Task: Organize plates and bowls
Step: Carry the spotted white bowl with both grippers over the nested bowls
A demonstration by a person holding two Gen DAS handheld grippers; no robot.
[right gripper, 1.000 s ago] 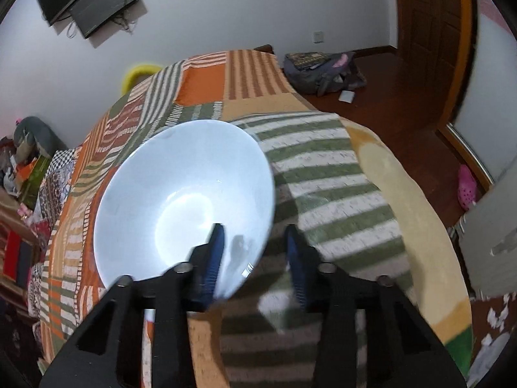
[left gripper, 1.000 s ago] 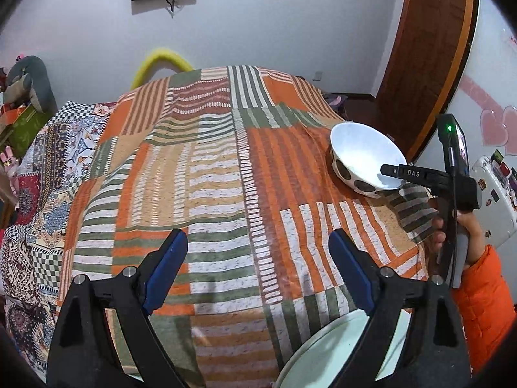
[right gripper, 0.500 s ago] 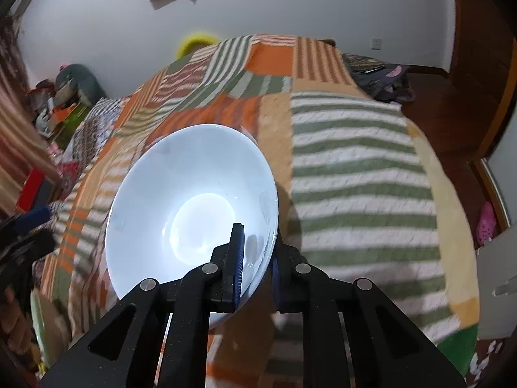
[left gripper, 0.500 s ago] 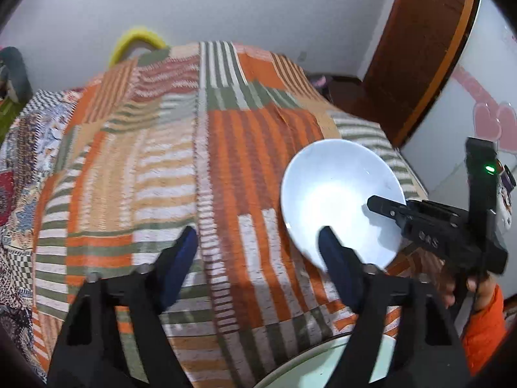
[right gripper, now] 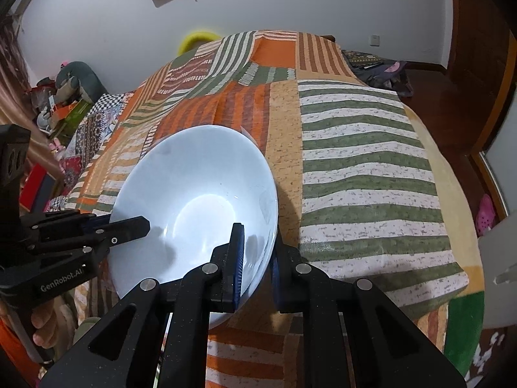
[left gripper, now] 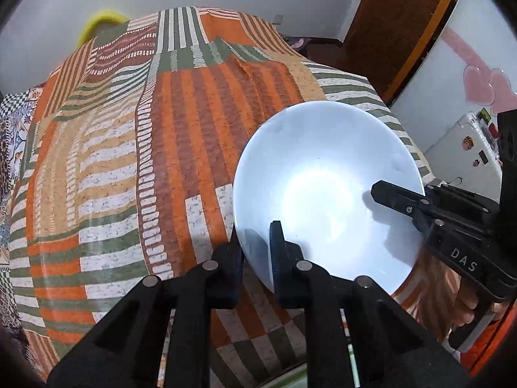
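Left wrist view, grip: your left gripper point(left gripper: 256, 252) sits at lower centre, pinched narrow on the near-left rim of the white bowl point(left gripper: 323, 194), one finger inside the wall and one outside.
Right wrist view, grip: your right gripper point(right gripper: 257, 258) is likewise clamped narrow on the bowl point(right gripper: 194, 207), at the rim's lower right.
Bowl position: it fills the centre-right of the left view and the centre-left of the right view, tilted with its mouth toward both cameras, over the striped bedspread point(left gripper: 129, 148).
Deciding relation: both grippers hold one rim from roughly opposite sides. In the left view your right gripper point(left gripper: 387, 199) reaches in from the right edge; in the right view your left gripper point(right gripper: 129, 228) reaches in from the left edge. Neither is nearer; judged from this, you move it as a pair or one side lets go.
Hidden: the bowl's underside and foot; you cannot tell whether it touches the bedspread or hangs clear.
Cut off: a pale rim point(left gripper: 290, 375), perhaps a plate, shows only as a sliver at the bottom edge of the left view.
Hard to read: the outer fingers of both grippers are masked by the bowl wall.
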